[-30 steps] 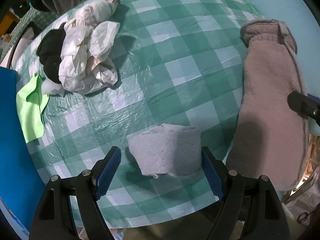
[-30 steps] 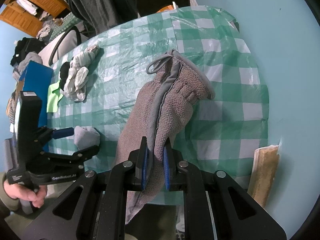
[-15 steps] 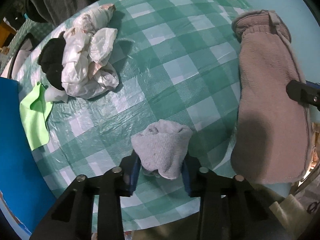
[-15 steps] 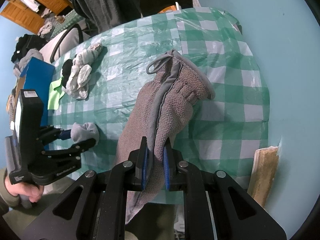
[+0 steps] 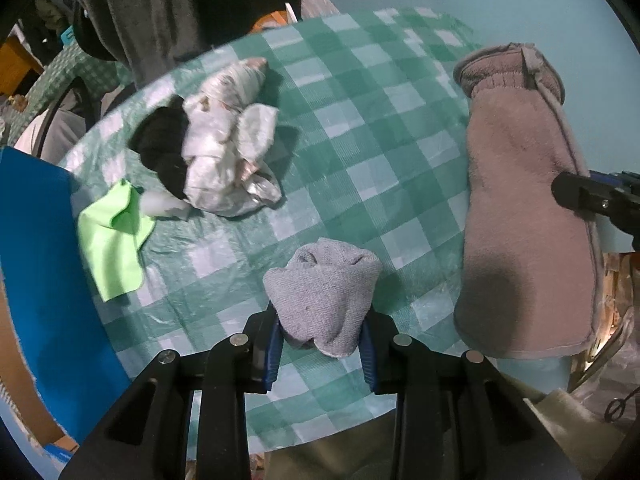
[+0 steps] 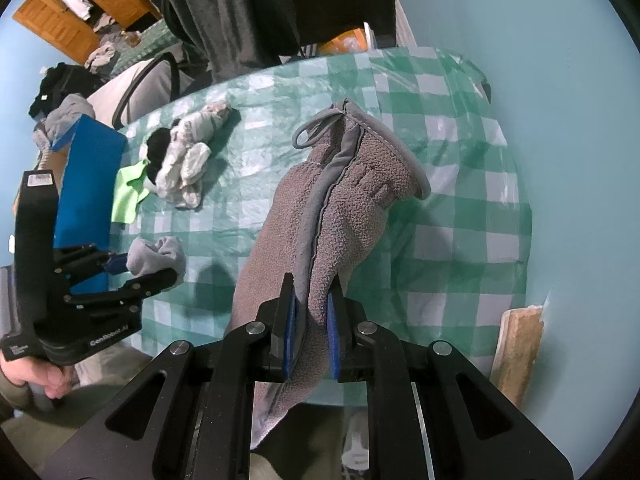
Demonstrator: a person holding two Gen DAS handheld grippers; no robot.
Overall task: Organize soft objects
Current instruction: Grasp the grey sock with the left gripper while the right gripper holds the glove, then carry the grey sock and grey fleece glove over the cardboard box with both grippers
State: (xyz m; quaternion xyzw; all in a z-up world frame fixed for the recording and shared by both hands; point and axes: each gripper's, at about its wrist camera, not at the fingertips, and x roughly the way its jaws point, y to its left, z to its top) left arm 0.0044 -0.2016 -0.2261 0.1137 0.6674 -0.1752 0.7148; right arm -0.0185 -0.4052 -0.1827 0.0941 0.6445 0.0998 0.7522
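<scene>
Looking along the left gripper (image 5: 322, 350), its 2 blue pads have just been closing: a second ago they stood wide on either side of the small grey sock bundle (image 5: 324, 296) as it lay flat on the checked tablecloth (image 5: 360, 140); now they clamp its lower end, and the cloth bulges up between them. The bundle looks raised off the table compared with half a second ago, when the pads had only just pinched it. That reads as 1 soft item picked and ready to be carried. On the far side lie the white and black heap of socks (image 5: 216, 160) and, beside it, a lime-green cloth (image 5: 112, 236), both unmoved, next to a blue box (image 5: 44, 260). To the right hangs the grey fleece mitten (image 5: 520, 216), with a dark fingertip of the other tool against its edge.

From the right wrist view, the right gripper (image 6: 311, 322) is pinched tight on the mitten (image 6: 340, 208) along its seam, exactly as a second ago, and the mitten's cuff end rests on or just above the tablecloth (image 6: 460, 220); I cannot tell which. At the left, a hand (image 6: 28, 376) holds the left gripper (image 6: 150, 262), which carries the sock bundle (image 6: 156, 256) clear above its own shadow on the cloth, where earlier it sat low against the table. With both tools loaded, my judgement is that the next step is carrying each item to its place.
</scene>
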